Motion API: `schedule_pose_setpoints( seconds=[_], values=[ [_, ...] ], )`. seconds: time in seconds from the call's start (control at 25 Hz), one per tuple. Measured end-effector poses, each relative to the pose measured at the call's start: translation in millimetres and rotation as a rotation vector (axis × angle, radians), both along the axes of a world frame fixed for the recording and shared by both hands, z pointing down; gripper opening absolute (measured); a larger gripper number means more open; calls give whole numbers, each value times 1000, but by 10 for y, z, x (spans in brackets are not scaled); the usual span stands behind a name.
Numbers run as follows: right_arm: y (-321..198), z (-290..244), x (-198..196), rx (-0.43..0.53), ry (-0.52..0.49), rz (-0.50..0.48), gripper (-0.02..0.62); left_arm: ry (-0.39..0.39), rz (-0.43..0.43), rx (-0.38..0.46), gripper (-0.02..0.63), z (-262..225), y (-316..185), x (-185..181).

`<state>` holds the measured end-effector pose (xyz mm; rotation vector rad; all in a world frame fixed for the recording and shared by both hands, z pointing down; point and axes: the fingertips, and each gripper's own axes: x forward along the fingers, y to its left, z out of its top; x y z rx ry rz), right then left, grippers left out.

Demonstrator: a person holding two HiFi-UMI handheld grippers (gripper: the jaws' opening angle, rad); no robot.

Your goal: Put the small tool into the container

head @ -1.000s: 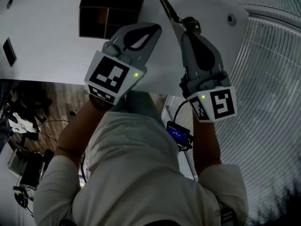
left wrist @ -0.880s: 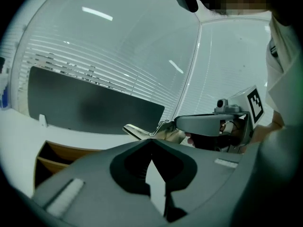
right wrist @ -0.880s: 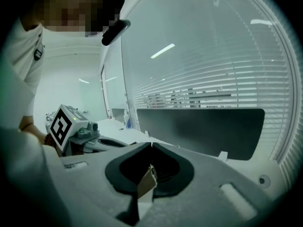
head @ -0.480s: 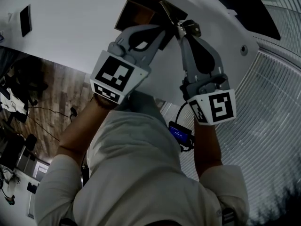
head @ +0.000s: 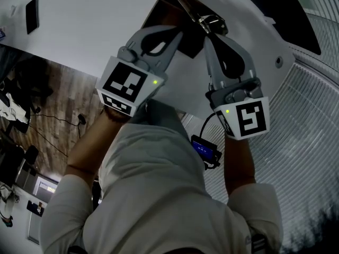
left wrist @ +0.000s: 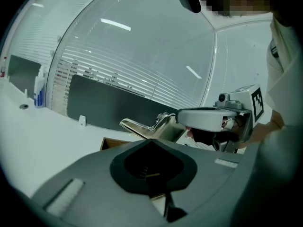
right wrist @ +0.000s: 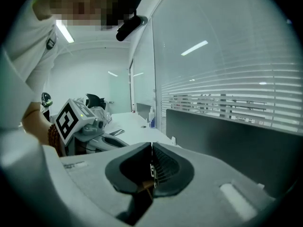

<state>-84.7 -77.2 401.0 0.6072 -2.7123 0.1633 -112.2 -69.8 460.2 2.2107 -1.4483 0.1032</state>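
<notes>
The small tool [head: 189,12] is a slim shiny metal piece, and my right gripper [head: 207,26] is shut on its near end. It sticks out over the brown wooden container [head: 165,15], a box with compartments on the white table [head: 79,30]. In the left gripper view the tool [left wrist: 144,126] hangs above the container's edge [left wrist: 110,144]. My left gripper [head: 179,32] is shut with nothing in it, its tip at the container's near side, just left of the right gripper. The far part of the container is cut off by the top of the head view.
A small black flat object [head: 32,15] lies on the table at the left. A dark partition panel [left wrist: 109,105] stands behind the container, with a bottle [left wrist: 39,91] at its left. A cable hole [head: 278,62] sits near the table's right corner.
Both grippers have come closer to the container. The tool, earlier to the box's right, now reaches over it. The left gripper's tip has reached the container's near side.
</notes>
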Motion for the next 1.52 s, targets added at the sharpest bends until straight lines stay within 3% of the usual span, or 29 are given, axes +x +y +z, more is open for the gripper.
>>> schedule_pose_setpoints(
  seconds=[0.84, 1.52],
  values=[
    [-75, 237, -181, 312, 299, -431, 12, 6, 9, -20, 3, 111, -213, -54],
    [-293, 612, -192, 260, 339, -419, 14, -39, 24, -89, 3, 369, -352, -75]
  ],
)
